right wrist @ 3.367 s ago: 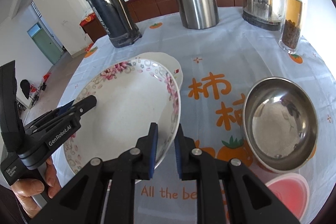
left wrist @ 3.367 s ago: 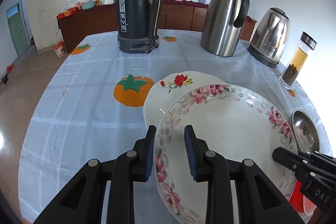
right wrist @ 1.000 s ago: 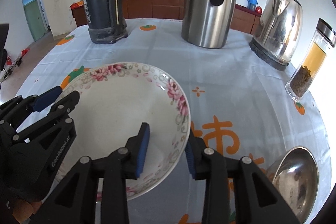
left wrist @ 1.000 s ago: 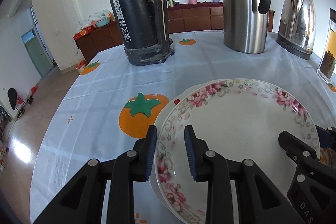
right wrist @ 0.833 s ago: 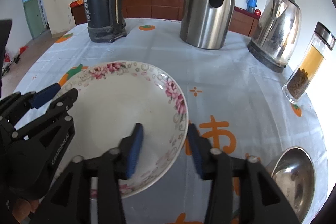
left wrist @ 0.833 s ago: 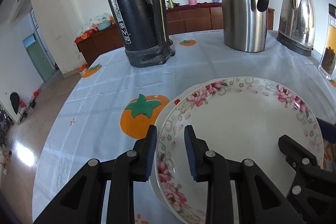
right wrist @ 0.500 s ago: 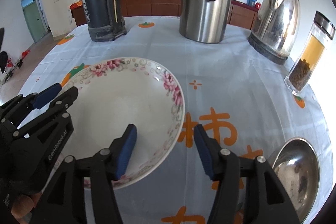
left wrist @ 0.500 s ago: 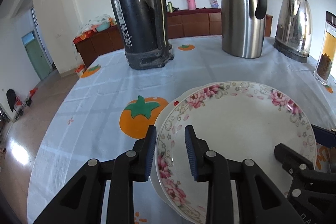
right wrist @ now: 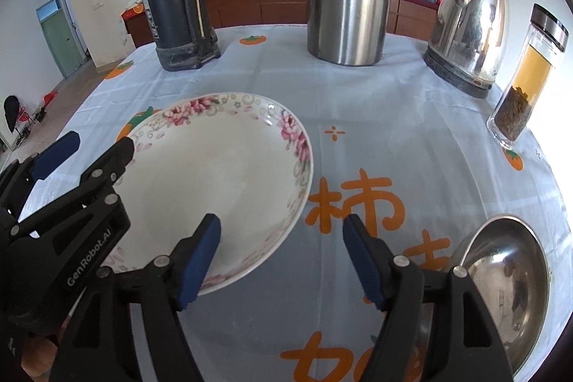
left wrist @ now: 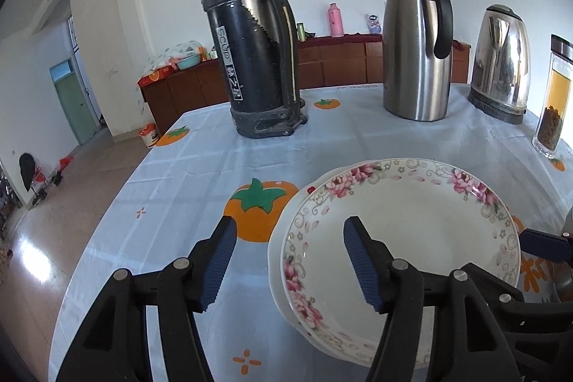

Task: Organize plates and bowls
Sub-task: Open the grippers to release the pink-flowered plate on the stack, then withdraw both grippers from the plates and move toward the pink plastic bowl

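Tablecloth-side, the floral plate [left wrist: 412,224] sits stacked on a second plate [left wrist: 277,260], rim between the opening, non-gripping jaws of both left gripper [left wrist: 288,260] and right gripper [right wrist: 281,253]; the steel bowl [right wrist: 508,289] right of the right jaws appears still unsorted.

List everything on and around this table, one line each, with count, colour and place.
floral plate: one, white with pink flowers, stacked on the lower plate
lower plate: one, white, under it
steel bowl: one, silver, near right
black flask: one, back left
steel jug: one, silver, back centre
kettle: one, silver, back right
glass bottle: one, amber contents, far right
tablecloth: one, pale blue, orange prints
left tool: opening, straddling plate rim
right tool: opening, straddling plate rim
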Demonstrator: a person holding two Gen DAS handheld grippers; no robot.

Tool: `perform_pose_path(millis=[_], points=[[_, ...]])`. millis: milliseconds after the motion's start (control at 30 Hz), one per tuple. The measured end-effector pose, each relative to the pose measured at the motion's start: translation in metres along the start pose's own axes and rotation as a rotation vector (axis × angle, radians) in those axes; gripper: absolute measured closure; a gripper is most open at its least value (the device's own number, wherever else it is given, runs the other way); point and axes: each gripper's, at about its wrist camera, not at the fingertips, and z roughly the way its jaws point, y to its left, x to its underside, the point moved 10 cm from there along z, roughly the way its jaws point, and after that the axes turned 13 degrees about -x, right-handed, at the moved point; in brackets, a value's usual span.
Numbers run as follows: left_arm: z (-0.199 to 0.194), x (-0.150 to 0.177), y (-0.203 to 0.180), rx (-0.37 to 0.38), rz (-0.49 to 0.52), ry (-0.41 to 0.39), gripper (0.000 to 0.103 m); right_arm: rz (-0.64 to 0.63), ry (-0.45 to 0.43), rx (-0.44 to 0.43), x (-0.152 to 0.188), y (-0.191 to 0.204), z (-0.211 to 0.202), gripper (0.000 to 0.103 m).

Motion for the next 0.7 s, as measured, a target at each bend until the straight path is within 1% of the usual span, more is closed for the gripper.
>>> perform_pose_path(millis=[133,233,433,567,700], points=[[-0.004,0.003,0.004,0.005,-0.02,0.003,0.036,0.009,-0.002,-0.008,0.002,0.001,-0.004,0.029],[-0.009,0.005,0.006,0.012,-0.031,0.0,0.032,0.005,-0.01,-0.009,0.002,0.003,-0.008,0.029],[-0.018,0.012,0.013,0.01,-0.051,-0.003,0.031,0.025,-0.033,-0.03,0.005,0.003,-0.021,0.029],[-0.021,0.021,0.018,0.006,-0.062,0.014,0.031,0.042,-0.052,-0.047,0.006,0.001,-0.031,0.029],[-0.025,0.029,0.019,0.01,-0.065,0.027,0.031,0.037,-0.047,-0.052,0.009,0.002,-0.036,0.028]])
